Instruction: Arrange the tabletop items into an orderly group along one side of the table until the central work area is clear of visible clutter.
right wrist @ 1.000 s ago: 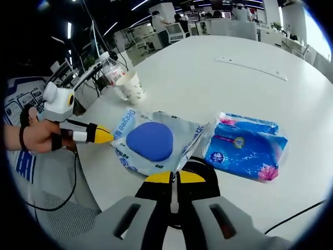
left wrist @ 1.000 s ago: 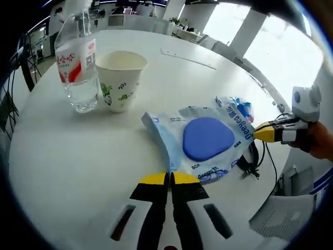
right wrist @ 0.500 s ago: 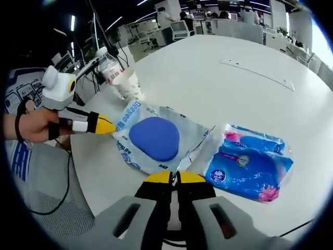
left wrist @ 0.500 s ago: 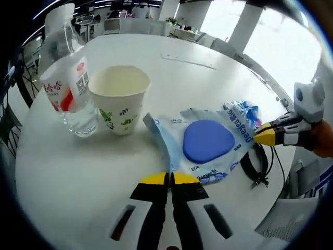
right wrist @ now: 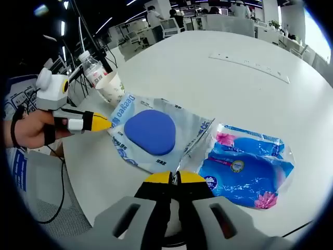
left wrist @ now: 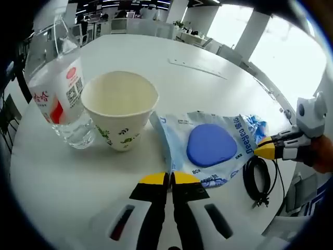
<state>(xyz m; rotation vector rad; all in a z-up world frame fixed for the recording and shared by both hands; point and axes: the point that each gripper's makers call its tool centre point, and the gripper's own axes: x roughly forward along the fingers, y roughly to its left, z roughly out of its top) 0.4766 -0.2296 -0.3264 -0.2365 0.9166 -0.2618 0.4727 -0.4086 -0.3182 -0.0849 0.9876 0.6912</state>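
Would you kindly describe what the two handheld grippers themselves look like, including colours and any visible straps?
Each gripper has black jaws capped with yellow tips on a grey body, as on the left gripper and the right gripper seen from their own cameras. From the side, in the right gripper view, the left one shows a white band behind its yellow tip. The hand holding it wears a dark wrist strap.

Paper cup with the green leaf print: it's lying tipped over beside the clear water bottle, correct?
Not tipped over. The left gripper view shows the white paper cup with the green leaf print standing upright, open mouth up, beside the clear plastic water bottle.
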